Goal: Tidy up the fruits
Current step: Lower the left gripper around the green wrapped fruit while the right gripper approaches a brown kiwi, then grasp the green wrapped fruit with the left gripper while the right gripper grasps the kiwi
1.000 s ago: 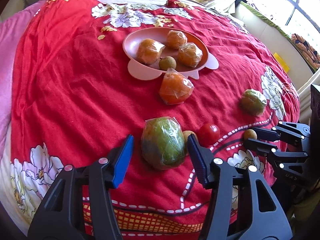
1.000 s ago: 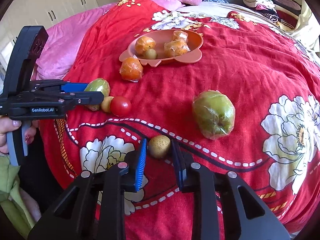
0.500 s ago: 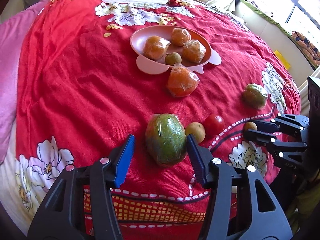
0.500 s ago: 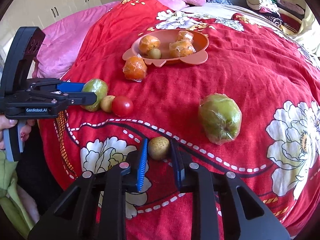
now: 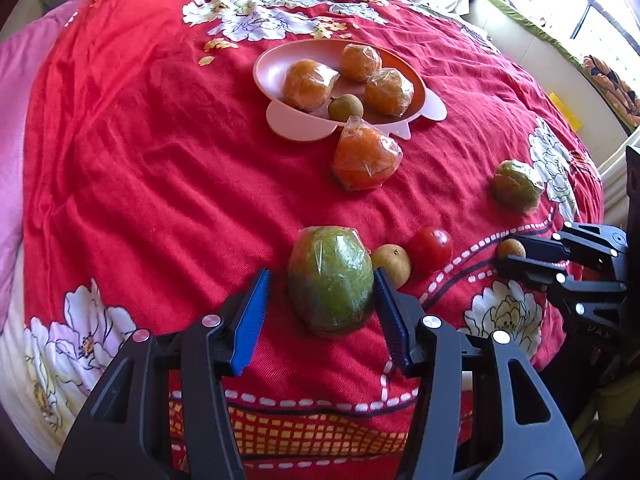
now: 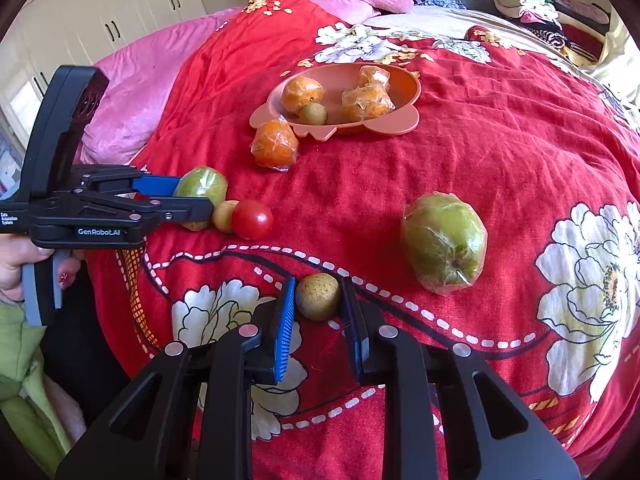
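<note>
Now a small brown fruit is squeezed between the blue pads of the right gripper, low on the red blanket. A big green wrapped fruit is seen between the jaws of the left gripper, which have just been closing; one pad touches it, but a gap is left at the other, so it is not gripped. Beside it another small brown fruit and a red tomato are found. Three wrapped oranges are kept in the pink bowl, and one wrapped orange is left just outside it.
</note>
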Action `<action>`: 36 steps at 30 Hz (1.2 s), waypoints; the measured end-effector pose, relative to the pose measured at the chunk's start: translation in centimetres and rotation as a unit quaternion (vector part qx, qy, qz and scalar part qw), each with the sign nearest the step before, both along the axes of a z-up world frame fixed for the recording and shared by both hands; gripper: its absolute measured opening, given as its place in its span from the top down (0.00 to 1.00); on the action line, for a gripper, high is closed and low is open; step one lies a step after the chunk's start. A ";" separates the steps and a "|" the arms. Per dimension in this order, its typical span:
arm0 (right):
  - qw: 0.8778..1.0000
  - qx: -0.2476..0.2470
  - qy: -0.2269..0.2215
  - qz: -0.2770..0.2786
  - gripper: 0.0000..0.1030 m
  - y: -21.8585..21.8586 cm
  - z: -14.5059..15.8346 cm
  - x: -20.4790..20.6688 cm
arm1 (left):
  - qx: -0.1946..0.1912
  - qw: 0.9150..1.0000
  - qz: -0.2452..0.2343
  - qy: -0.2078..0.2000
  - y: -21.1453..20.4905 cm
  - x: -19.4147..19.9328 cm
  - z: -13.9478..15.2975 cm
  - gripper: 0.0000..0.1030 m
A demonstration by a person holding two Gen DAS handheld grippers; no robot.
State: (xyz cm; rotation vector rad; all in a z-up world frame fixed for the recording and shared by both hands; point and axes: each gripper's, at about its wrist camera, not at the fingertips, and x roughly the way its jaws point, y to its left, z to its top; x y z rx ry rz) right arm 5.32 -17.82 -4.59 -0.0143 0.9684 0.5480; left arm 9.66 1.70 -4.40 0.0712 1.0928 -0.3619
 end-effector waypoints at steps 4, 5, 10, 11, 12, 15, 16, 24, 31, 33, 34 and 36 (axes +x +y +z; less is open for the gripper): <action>1.000 -0.002 0.001 -0.001 0.79 0.2 -0.1 0.2 | 0.009 1.000 -0.005 -0.003 -0.5 0.0 0.0 0.59; 1.000 -0.003 0.002 -0.001 0.79 0.2 -0.1 0.3 | 0.010 1.000 -0.004 -0.003 -0.6 0.1 -0.1 0.59; 1.000 -0.003 0.002 -0.001 0.79 0.4 0.0 0.6 | 0.012 1.000 -0.010 -0.004 -1.1 0.6 -0.2 0.61; 1.000 -0.001 0.003 -0.002 0.79 0.4 0.1 0.6 | 0.010 1.000 -0.013 -0.003 -1.1 0.7 -0.2 0.62; 1.000 0.001 0.003 -0.003 0.79 0.4 0.2 0.7 | 0.003 1.000 -0.013 0.001 -0.9 0.7 -0.2 0.64; 1.000 0.002 0.000 -0.006 0.79 0.3 0.5 0.8 | -0.005 1.000 -0.017 0.005 -0.7 0.8 0.0 0.65; 1.000 0.003 -0.001 -0.007 0.79 0.3 0.6 0.8 | -0.007 1.000 -0.018 0.005 -0.7 0.7 0.1 0.65; 1.000 0.009 -0.012 -0.009 0.79 0.3 1.8 1.1 | -0.021 1.000 -0.012 0.004 0.2 0.1 0.8 0.66; 1.000 0.017 -0.021 -0.010 0.79 0.2 2.7 1.3 | -0.037 0.999 -0.011 -0.007 0.1 0.2 2.5 0.66; 0.999 0.019 -0.023 -0.011 0.79 0.2 3.1 1.5 | -0.039 0.999 -0.012 -0.010 -0.2 0.3 2.9 0.66; 0.999 0.021 -0.024 -0.011 0.79 0.2 3.2 1.6 | -0.038 0.999 -0.012 -0.012 -0.3 0.3 3.1 0.66; 0.999 0.023 -0.028 -0.012 0.79 0.1 3.6 1.8 | -0.039 0.999 -0.013 -0.016 -0.4 0.6 3.5 0.66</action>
